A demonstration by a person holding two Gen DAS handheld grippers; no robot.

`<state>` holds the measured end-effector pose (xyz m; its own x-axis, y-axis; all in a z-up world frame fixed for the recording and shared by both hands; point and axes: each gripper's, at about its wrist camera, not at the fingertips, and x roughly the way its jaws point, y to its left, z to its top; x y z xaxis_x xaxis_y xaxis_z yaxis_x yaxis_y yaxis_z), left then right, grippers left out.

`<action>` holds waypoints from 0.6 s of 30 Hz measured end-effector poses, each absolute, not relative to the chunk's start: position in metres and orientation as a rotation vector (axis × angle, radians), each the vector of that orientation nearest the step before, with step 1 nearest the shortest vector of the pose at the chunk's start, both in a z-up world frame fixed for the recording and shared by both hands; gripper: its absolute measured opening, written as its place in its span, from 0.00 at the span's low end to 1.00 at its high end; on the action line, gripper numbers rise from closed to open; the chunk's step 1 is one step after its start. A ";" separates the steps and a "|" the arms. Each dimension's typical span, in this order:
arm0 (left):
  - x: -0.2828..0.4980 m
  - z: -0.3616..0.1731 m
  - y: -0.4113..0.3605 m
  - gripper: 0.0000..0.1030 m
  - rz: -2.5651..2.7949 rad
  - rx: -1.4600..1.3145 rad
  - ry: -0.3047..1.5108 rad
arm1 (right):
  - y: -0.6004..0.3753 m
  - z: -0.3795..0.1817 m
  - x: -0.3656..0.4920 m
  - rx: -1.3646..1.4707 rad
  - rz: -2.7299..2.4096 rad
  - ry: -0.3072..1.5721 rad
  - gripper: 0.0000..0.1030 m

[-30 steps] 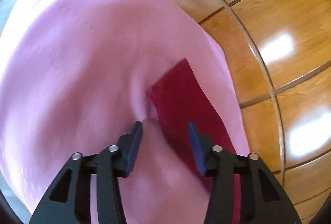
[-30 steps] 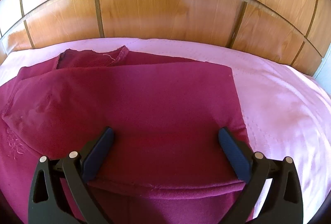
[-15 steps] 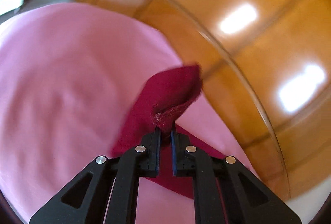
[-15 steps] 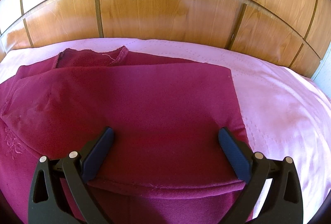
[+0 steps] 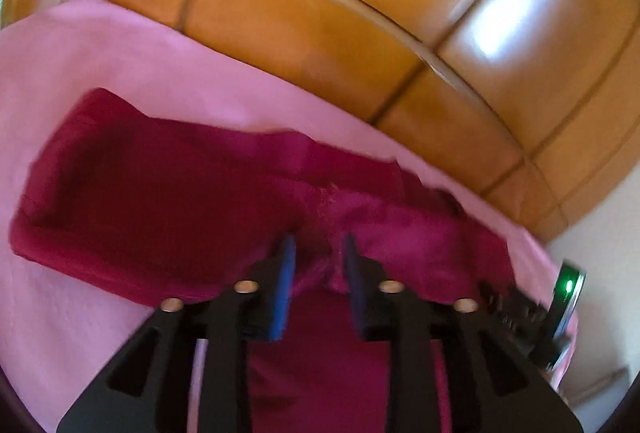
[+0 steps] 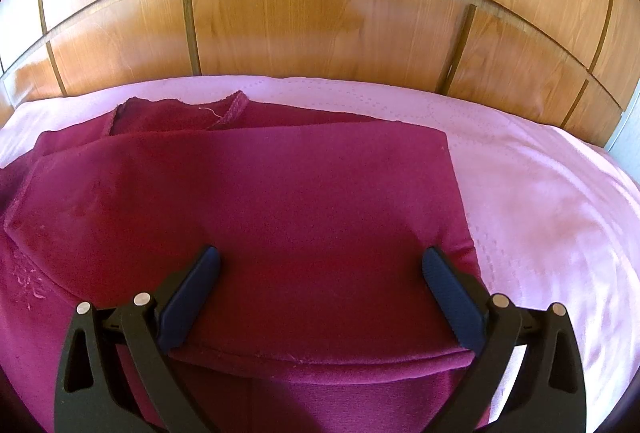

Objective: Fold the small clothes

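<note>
A dark red garment (image 6: 280, 201) lies folded on a pink bedsheet (image 6: 540, 213), its neckline toward the headboard. My right gripper (image 6: 320, 265) stands wide open just over the folded panel, near its lower edge, gripping nothing. In the blurred left wrist view the same garment (image 5: 160, 201) stretches across the sheet, one long part lying out to the left. My left gripper (image 5: 319, 257) is low over the garment's middle. Its jaws are opening, with a small ridge of red cloth loose between them, and the pads do not press on it.
A glossy wooden panelled headboard (image 6: 320, 25) rises right behind the bed and also fills the top of the left wrist view (image 5: 320, 13). Bare pink sheet (image 5: 100, 53) lies left of the garment. A black device with a green light (image 5: 568, 289) sits at the right edge.
The left gripper shut on the red sleeve's edge, lifted it and carried it across onto the garment, rolling as it went. Its jaws have now parted. The right gripper stayed still.
</note>
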<state>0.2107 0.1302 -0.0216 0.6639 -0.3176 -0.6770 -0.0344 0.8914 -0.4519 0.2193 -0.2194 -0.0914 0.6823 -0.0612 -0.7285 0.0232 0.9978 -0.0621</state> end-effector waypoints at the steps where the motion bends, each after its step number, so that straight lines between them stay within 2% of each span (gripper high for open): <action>1: 0.206 -0.021 0.127 0.48 -0.157 -0.429 0.829 | -0.220 -0.091 0.220 -0.046 -0.044 0.823 0.98; 4: 0.184 -0.014 0.125 0.49 -0.120 -0.363 0.779 | -0.223 -0.084 0.222 -0.015 -0.034 0.836 0.96; 6: 0.166 -0.012 0.131 0.49 -0.056 -0.340 0.755 | -0.218 -0.072 0.218 0.035 0.008 0.819 0.79; 10: 0.145 -0.021 0.151 0.49 0.096 -0.313 0.765 | -0.170 -0.049 0.214 0.205 0.300 0.817 0.64; 13: 0.138 -0.032 0.162 0.49 0.153 -0.330 0.785 | -0.107 -0.047 0.217 0.227 0.516 0.868 0.54; 15: 0.138 -0.037 0.167 0.49 0.166 -0.344 0.799 | -0.068 -0.050 0.220 0.214 0.596 0.902 0.44; 18: 0.133 -0.043 0.175 0.49 0.183 -0.374 0.809 | -0.014 -0.060 0.228 0.159 0.668 0.953 0.42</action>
